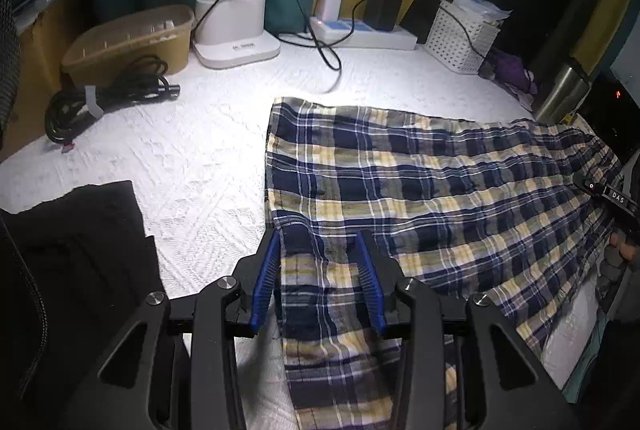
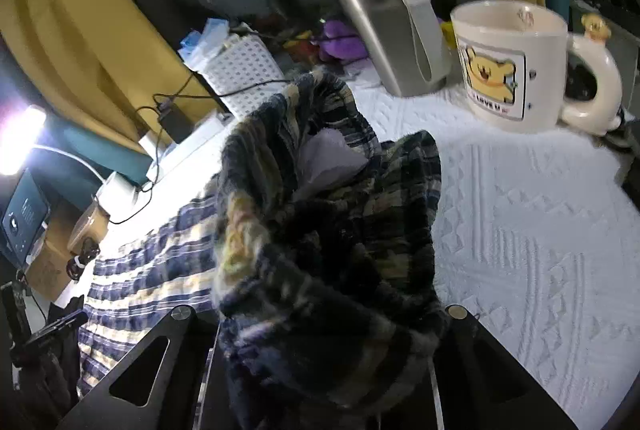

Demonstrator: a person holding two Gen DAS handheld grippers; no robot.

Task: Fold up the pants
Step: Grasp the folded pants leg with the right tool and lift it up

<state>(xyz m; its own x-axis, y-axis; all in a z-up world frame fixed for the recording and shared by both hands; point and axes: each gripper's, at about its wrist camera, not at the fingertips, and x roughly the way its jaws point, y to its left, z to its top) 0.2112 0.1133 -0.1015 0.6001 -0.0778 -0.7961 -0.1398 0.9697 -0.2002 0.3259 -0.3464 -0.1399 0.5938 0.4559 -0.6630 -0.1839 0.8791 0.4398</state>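
Note:
The plaid pants (image 1: 420, 182), navy, white and yellow, lie spread on a white textured cover (image 1: 192, 158). My left gripper (image 1: 320, 242) is open, its blue pads (image 1: 266, 270) astride the near hem of one leg, low over the cloth. In the right wrist view a bunch of the same pants (image 2: 320, 230) is lifted and piled over my right gripper (image 2: 320, 318), hiding its fingers; it looks shut on the cloth. The rest of the pants (image 2: 152, 278) trails left on the cover. The right gripper's body (image 1: 612, 198) shows at the far right edge of the left wrist view.
Along the back stand a tan box (image 1: 128, 42), a coiled black cable (image 1: 104, 102), a white lamp base (image 1: 232, 26), a power strip (image 1: 360, 34) and a white basket (image 1: 460, 34). A steel flask (image 2: 384, 18) and a bear mug (image 2: 516, 62) stand at the right. Black cloth (image 1: 80, 250) lies near left.

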